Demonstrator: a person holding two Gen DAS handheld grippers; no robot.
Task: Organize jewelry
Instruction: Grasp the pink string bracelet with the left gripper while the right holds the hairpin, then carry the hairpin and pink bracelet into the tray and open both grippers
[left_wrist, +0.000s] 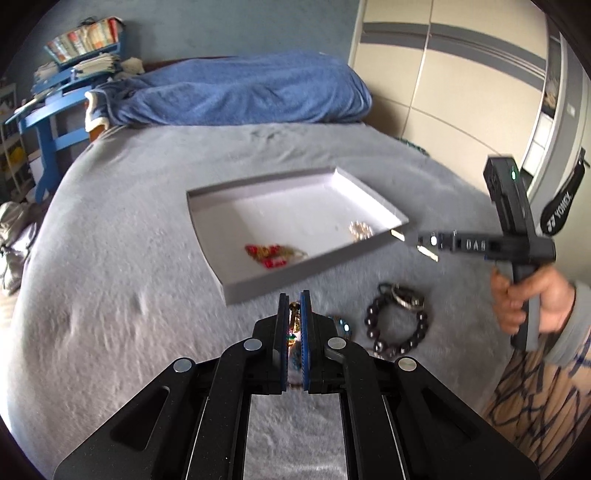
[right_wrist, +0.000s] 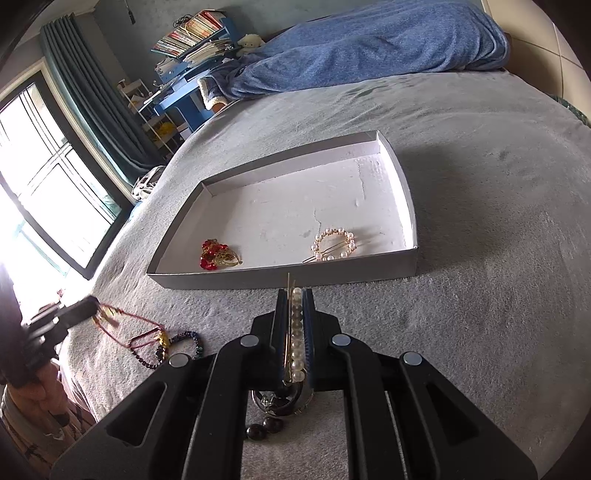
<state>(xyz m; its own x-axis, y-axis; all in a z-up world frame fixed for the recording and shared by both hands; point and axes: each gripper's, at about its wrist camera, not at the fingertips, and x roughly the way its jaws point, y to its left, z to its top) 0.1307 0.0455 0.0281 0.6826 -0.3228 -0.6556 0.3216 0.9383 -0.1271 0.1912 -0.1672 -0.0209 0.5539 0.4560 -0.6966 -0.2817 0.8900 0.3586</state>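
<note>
A shallow white box (left_wrist: 236, 236) (right_wrist: 410, 236) lies on the grey bed. It holds a red and gold ornament (left_wrist: 271, 254) (right_wrist: 218, 254) and a round pearl hair clip (left_wrist: 360, 229) (right_wrist: 334, 244). My left gripper (left_wrist: 294, 295) is shut on a gold and red cord piece (left_wrist: 293, 321) just short of the box's near wall; it also shows in the right wrist view (right_wrist: 98, 314). My right gripper (right_wrist: 295, 291) is shut on a pearl hairpin (right_wrist: 296, 332) before the box; it also shows in the left wrist view (left_wrist: 413, 242) at the box's right corner.
A dark bead bracelet (left_wrist: 397, 326) and a metal ring piece (left_wrist: 402, 295) lie on the bed near the box. A blue-black bead strand (right_wrist: 177, 347) trails from the cord. A blue blanket (left_wrist: 240, 88) lies at the head. Blue shelves (left_wrist: 55, 92) stand left.
</note>
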